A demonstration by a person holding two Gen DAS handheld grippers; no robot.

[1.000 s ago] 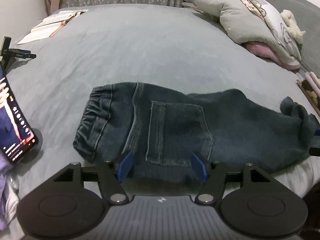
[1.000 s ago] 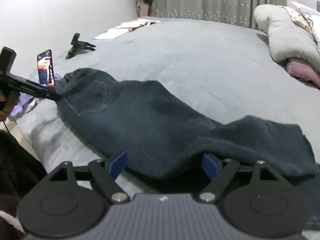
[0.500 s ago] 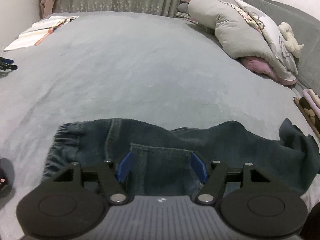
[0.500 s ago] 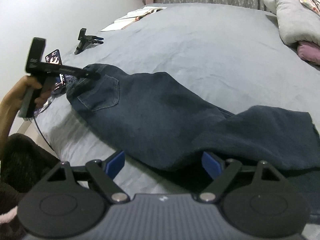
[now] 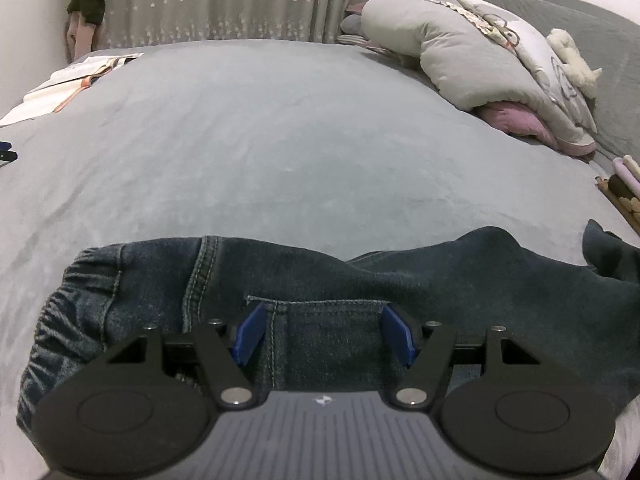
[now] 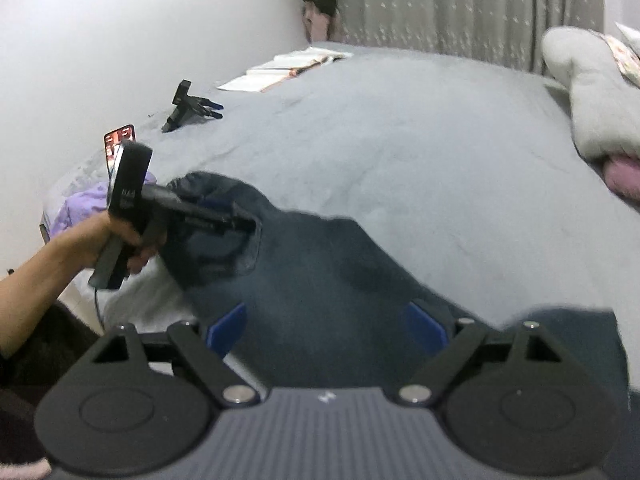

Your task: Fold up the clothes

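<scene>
**Both claws spread wide over jeans on bed**

Dark jeans (image 5: 344, 280) lie flat across the near edge of the grey bed (image 5: 280, 140), elastic waistband to the left. Left claw (image 5: 322, 334) released, blue fingers (image 5: 249, 330) wide apart, straddling the back pocket (image 5: 328, 344); contact with cloth unclear. Right claw (image 6: 326, 326) likewise spread, low over the mid-leg, gripping nothing. Right view blurred.

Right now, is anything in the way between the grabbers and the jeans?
Nothing visible. The left gripper and the right gripper both sit open right over the jeans, with only denim between their fingers. The grey bed beyond is bare.
</scene>
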